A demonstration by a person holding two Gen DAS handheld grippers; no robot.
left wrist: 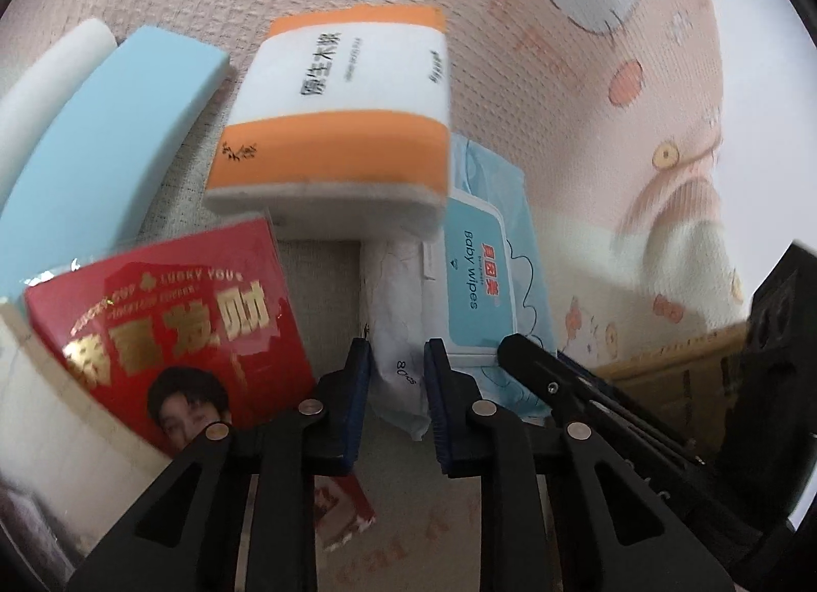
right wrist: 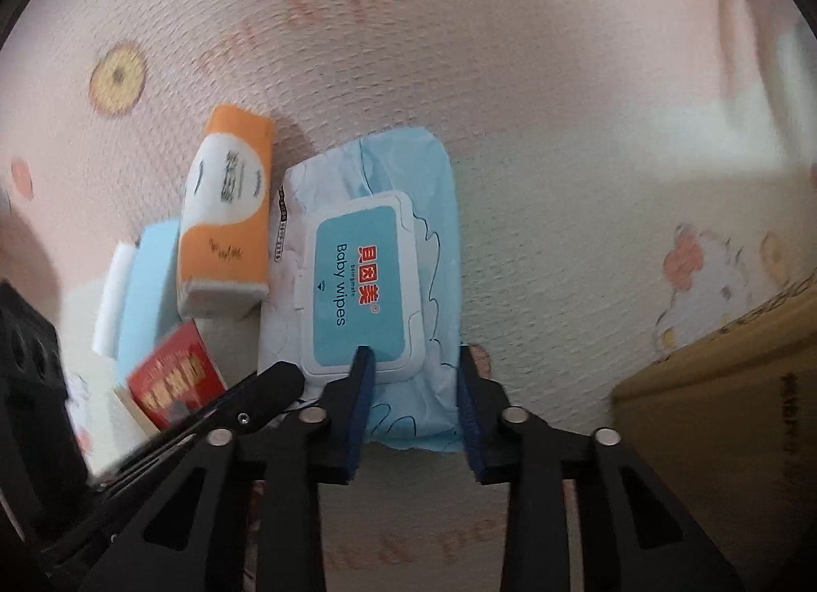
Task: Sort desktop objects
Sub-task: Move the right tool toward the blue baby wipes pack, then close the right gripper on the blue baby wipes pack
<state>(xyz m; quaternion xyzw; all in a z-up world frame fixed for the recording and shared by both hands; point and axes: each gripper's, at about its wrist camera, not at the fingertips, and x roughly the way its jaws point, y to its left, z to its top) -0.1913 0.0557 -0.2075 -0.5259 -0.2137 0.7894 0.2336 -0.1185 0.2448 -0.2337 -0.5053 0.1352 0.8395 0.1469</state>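
A blue and white baby wipes pack (right wrist: pixel 357 275) lies flat on the patterned mat, lid up. My right gripper (right wrist: pixel 414 387) is shut on its near end, one pad over the lid's edge and the other at the pack's right side. In the left wrist view the same pack (left wrist: pixel 480 275) shows its crumpled white edge pinched in my left gripper (left wrist: pixel 395 372). One black finger (left wrist: pixel 536 362) of the right gripper reaches in beside it. An orange and white tissue pack (left wrist: pixel 337 107) lies just beyond, and a red packet (left wrist: pixel 168 316) leans at the left.
A light blue block (left wrist: pixel 117 132) and a white foam piece (left wrist: pixel 51 76) lie left of the tissue pack. A cardboard box (right wrist: pixel 725 413) stands at the right. The pink cartoon mat (right wrist: pixel 561 158) stretches bare to the far right.
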